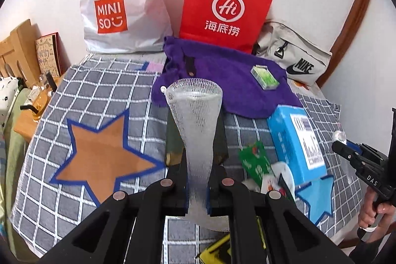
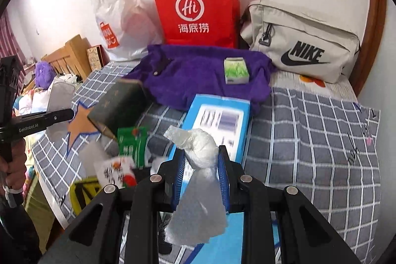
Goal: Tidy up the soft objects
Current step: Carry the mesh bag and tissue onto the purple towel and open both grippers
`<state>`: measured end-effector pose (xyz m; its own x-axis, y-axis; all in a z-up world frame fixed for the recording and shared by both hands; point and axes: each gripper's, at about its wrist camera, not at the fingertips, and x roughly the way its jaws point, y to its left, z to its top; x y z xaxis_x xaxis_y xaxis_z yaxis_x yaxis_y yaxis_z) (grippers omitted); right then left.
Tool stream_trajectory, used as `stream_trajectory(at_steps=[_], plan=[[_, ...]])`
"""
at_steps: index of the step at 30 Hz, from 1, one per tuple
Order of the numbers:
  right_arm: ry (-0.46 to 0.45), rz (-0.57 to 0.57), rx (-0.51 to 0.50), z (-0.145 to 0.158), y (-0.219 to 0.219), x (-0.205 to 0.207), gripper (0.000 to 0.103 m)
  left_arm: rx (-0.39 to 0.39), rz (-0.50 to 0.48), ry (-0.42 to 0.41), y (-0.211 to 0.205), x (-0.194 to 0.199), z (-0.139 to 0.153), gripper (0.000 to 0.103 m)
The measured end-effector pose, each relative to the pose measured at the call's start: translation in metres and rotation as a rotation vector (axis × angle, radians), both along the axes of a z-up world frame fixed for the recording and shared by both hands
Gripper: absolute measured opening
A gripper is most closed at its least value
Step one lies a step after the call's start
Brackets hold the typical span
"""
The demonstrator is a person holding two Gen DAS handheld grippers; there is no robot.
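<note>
Both grippers tilt down over the checked blanket [image 1: 99, 95]. Left gripper [image 1: 198, 180] is clamped on a white foam net sleeve [image 1: 195, 115]; right gripper [image 2: 201, 165] pinches a knotted clear plastic bag [image 2: 200, 147] between its fingers, above the blue box [image 2: 217, 115].

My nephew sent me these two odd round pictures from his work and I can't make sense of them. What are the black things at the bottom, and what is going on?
A person holds a handheld gripper in each hand, and each carries a wide-angle camera looking along its two fingers, hence the round pictures. One picture is from the left gripper, shut on a white foam net sleeve. The other is from the right gripper, shut on a knotted clear plastic bag. Below is a bed with a checked blanket, a purple towel, a blue box, a red paper bag, a white shopping bag and a grey Nike bag.
</note>
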<state>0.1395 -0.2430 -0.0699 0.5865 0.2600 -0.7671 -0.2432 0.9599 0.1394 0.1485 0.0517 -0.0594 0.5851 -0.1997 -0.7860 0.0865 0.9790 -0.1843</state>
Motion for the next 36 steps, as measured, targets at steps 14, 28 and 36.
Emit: stream_trajectory(at_steps=[14,28,36], plan=[[-0.037,0.004,0.002,0.025,-0.002,0.062,0.026,0.045,0.047,-0.008,0.004,0.048,0.021,0.009],[-0.027,0.007,0.006,0.023,-0.003,0.145,0.026,0.020,0.036,0.031,-0.001,0.109,0.012,0.009],[-0.006,0.013,0.002,0.006,-0.002,0.181,0.026,0.036,0.008,0.030,-0.018,0.142,0.006,0.009]])
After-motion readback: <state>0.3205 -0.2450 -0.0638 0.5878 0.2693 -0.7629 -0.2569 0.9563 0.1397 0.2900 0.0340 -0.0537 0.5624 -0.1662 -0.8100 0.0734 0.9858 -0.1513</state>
